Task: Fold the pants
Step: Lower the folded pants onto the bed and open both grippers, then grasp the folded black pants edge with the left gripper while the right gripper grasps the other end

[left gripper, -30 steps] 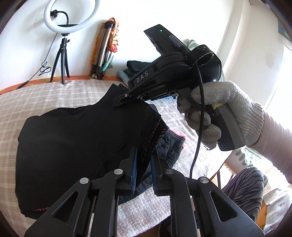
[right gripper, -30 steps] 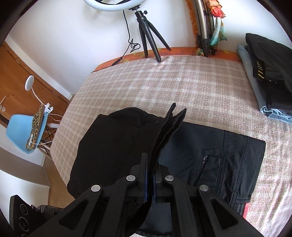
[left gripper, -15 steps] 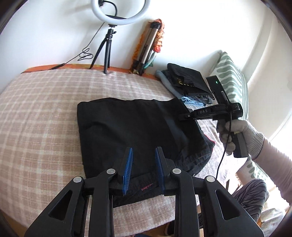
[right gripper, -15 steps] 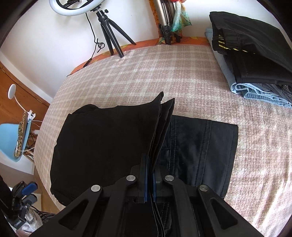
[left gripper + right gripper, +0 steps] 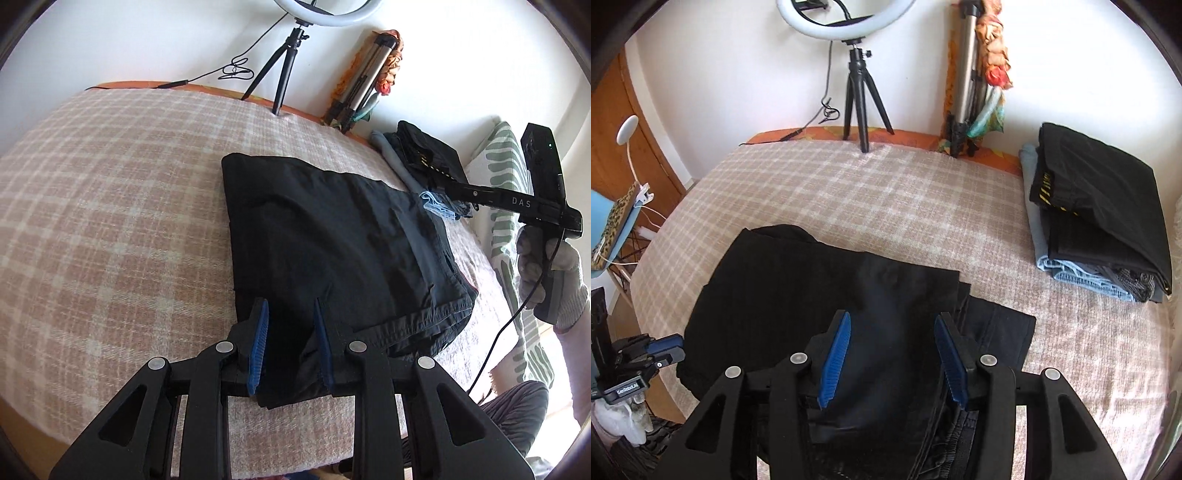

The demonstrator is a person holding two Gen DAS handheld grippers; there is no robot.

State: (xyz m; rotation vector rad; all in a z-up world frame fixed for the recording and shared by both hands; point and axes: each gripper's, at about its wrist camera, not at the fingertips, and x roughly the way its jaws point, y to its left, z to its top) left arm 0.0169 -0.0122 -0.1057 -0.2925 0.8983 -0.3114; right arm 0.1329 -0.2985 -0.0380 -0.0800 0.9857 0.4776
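Left wrist view: black pants [image 5: 332, 251] folded on the plaid blanket [image 5: 110, 221], long axis from near edge toward the far wall; left gripper [image 5: 290, 341] unclenched over the near hem.
Right wrist view: right gripper [image 5: 892, 354] opening above the pants, nothing pinched.

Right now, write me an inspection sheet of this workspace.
Surface: checked blanket on a bed, flat.
Job's things: black pants folded, lying flat.
Clutter: stack of folded clothes at the far right.
Grippers: left gripper open over the pants' near edge; right gripper opening above the pants, nothing pinched.
Cables: black cable hangs from the right gripper; ring light cord on the wall.
Surroundings: ring light tripod, folded tripod, striped pillow.
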